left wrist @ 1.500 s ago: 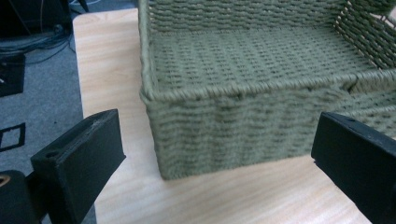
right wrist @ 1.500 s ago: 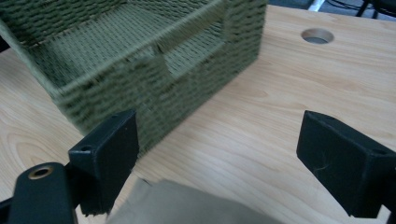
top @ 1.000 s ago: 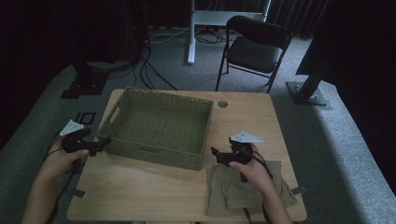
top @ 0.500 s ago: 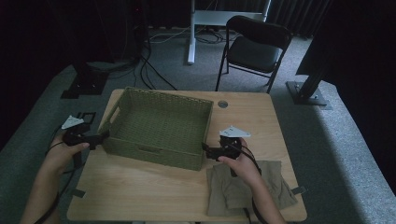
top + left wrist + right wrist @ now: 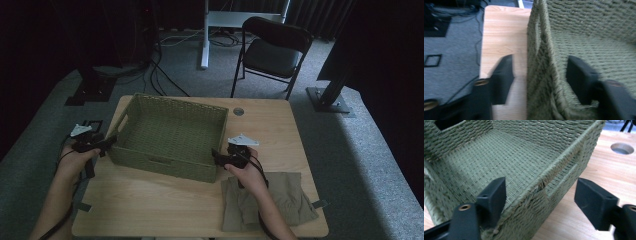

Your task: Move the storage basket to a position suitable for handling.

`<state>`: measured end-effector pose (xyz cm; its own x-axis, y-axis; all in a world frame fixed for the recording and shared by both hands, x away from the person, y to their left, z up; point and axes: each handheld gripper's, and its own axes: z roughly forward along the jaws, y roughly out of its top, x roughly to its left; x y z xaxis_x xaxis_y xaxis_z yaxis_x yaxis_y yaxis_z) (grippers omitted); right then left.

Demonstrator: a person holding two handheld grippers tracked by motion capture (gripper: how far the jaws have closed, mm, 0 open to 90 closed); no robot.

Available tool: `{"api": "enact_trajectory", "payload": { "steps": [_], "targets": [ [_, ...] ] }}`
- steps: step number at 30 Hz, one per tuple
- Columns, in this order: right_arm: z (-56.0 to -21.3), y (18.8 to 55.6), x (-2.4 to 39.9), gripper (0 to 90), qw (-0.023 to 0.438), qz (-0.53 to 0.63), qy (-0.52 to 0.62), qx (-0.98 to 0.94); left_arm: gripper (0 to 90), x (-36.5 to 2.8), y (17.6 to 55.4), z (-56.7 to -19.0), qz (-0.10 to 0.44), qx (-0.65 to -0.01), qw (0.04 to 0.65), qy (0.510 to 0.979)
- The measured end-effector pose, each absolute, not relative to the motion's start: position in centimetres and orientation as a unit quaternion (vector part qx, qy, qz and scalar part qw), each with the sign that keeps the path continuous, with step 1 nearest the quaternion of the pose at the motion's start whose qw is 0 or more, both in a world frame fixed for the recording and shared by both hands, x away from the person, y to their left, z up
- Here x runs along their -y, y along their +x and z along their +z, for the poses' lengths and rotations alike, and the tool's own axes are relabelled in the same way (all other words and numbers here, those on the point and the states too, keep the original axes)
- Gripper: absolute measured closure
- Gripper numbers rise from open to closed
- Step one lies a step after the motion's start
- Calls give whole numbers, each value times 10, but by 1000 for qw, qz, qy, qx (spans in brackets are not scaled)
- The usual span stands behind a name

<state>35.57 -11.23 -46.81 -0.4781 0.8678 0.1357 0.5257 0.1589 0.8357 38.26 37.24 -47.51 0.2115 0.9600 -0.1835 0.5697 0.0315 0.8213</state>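
Partly hidden at both ends, the green woven basket [image 5: 170,137] sits on the left-centre of the wooden table [image 5: 150,205], each short wall straddled by one of my tools. My left gripper [image 5: 106,144] stands astride the left wall near the front corner: in the left gripper view one jaw is outside over bare wood and one inside the basket [image 5: 586,37], both blurred, and a gap shows between each pad and the weave. These jaws have just been closing, with the wall between them, not yet clamped. My right gripper [image 5: 216,155] straddles the right wall at its front corner; in the right gripper view its jaws have likewise just been closing, one inside the basket [image 5: 499,157], one outside above the tabletop, still apart from the rim. The basket's front wall is cut off at the bottom of both gripper views. My right forearm covers part of the folded khaki cloth [image 5: 285,197] at the table's front right. A round cable hole [image 5: 238,111] pierces the tabletop. Beyond lie grey carpet [image 5: 350,150], a black folding chair [image 5: 272,50] and cables [image 5: 165,75] fading into darkness.
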Motion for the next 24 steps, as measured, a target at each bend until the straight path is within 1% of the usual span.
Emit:
{"api": "enact_trajectory", "payload": {
  "steps": [1, 3, 5, 8, 10, 12, 13, 17, 24],
  "targets": [
    [-468, 355, 111, 308, 196, 442, 475, -736, 480, -371, 383, -475, 233, -583, 420, 655],
    [-467, 354, 108, 383, 189, 441, 480, -735, 589, -368, 383, -475, 228, -581, 422, 657],
    [-466, 352, 105, 430, 197, 436, 478, -736, 654, -365, 383, -474, 225, -584, 421, 656],
    [-467, 351, 103, 490, 194, 440, 482, -732, 741, -361, 381, -473, 224, -590, 421, 652],
    [-468, 350, 101, 517, 185, 443, 496, -724, 780, -358, 380, -472, 234, -590, 410, 655],
    [-467, 348, 99, 569, 189, 441, 497, -723, 792, -356, 379, -470, 243, -595, 391, 659],
    [-467, 348, 99, 580, 191, 438, 502, -721, 846, -356, 379, -469, 244, -593, 385, 663],
    [-465, 348, 98, 616, 196, 432, 508, -719, 845, -353, 374, -468, 244, -594, 377, 668],
    [-464, 352, 97, 661, 205, 421, 515, -718, 845, -348, 361, -468, 249, -607, 372, 657]
  ]
}}
